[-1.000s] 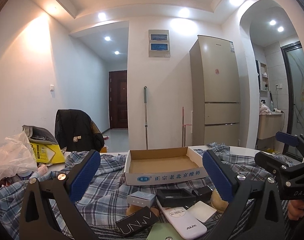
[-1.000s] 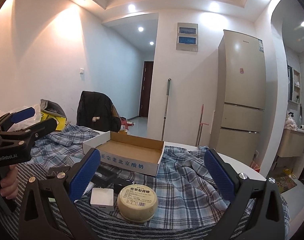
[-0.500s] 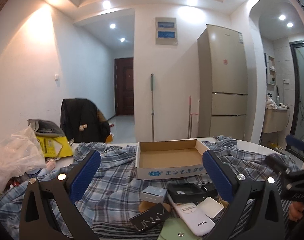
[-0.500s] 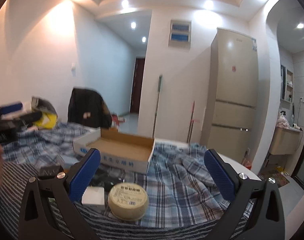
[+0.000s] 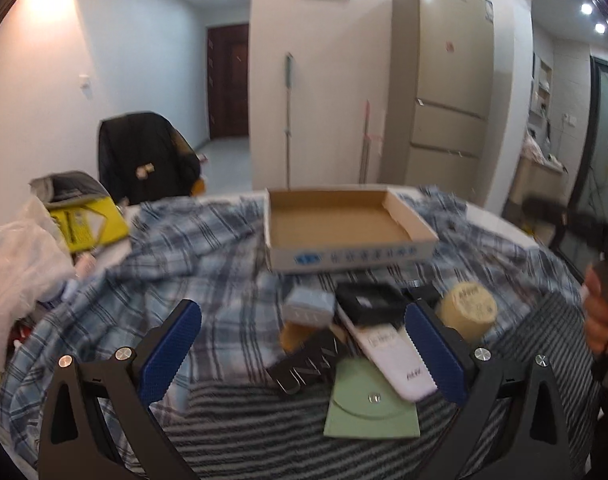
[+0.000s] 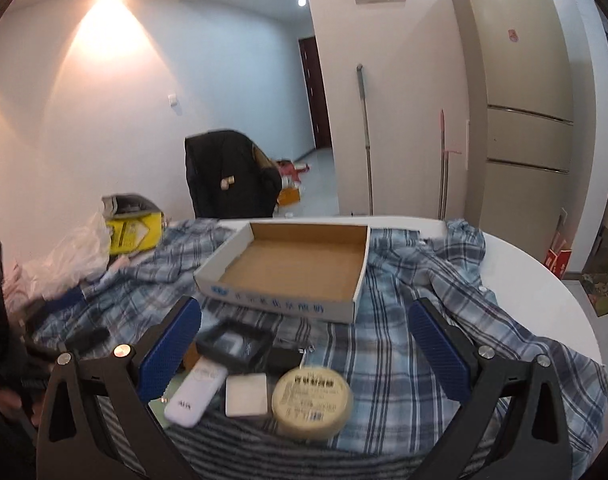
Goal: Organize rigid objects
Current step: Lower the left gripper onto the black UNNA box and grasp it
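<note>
An empty cardboard tray [image 5: 345, 236] [image 6: 292, 270] lies on a plaid cloth. In front of it sits a cluster of rigid items: a white remote [image 5: 391, 354] [image 6: 194, 392], a round cream tin [image 5: 468, 310] [image 6: 311, 400], a black frame box [image 5: 367, 302] [image 6: 234, 344], a black UNNY box [image 5: 304, 366], a grey-blue box [image 5: 308, 307], a green pouch [image 5: 369, 404] and a white square box [image 6: 246, 394]. My left gripper [image 5: 304, 356] hangs open above the cluster. My right gripper [image 6: 305, 354] is open too, over the tin and remote. Neither holds anything.
A white plastic bag [image 5: 20, 264], a yellow box [image 5: 86, 224] and clutter lie at the left. A chair with a dark jacket [image 6: 232, 176] stands behind the table. A fridge [image 6: 515, 100] and mop [image 6: 365, 136] stand by the far wall. A hand [image 5: 601, 320] grips the other tool.
Both cameras have tilted down and moved toward the cluster of items, which now lies between the fingers. Both grippers have stayed open and empty.
</note>
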Action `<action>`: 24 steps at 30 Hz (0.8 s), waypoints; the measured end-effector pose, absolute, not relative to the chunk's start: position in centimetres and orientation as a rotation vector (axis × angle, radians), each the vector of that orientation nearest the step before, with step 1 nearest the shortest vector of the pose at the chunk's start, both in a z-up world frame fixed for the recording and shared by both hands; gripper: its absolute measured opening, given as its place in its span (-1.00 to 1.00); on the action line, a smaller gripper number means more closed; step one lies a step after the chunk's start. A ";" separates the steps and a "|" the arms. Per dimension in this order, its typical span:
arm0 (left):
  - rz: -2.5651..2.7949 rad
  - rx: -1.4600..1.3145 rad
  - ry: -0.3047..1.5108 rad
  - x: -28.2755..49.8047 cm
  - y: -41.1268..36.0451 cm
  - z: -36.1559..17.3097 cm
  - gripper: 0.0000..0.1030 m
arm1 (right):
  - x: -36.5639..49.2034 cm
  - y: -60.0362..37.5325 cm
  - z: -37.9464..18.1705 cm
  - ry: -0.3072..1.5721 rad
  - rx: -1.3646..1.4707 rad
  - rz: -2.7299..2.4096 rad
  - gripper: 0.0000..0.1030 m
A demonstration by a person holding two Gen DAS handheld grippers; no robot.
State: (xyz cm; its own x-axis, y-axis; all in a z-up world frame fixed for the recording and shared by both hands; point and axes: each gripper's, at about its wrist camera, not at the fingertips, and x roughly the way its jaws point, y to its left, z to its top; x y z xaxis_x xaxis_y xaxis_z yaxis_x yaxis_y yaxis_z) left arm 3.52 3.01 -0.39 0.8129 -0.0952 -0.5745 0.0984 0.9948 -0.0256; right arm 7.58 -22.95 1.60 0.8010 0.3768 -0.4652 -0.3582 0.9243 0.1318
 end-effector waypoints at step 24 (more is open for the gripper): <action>-0.345 0.172 0.951 10.6 2.6 -8.6 -0.16 | 10.8 -23.7 -3.1 0.605 0.038 0.393 1.00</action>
State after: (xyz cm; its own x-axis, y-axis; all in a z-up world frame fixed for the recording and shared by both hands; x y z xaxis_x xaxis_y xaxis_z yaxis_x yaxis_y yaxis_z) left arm 10.59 2.64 -8.61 0.5313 -0.2128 -0.8200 0.3624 0.9320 -0.0071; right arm 10.83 -23.68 -3.11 0.7508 0.3705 -0.5469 -0.3483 0.9255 0.1488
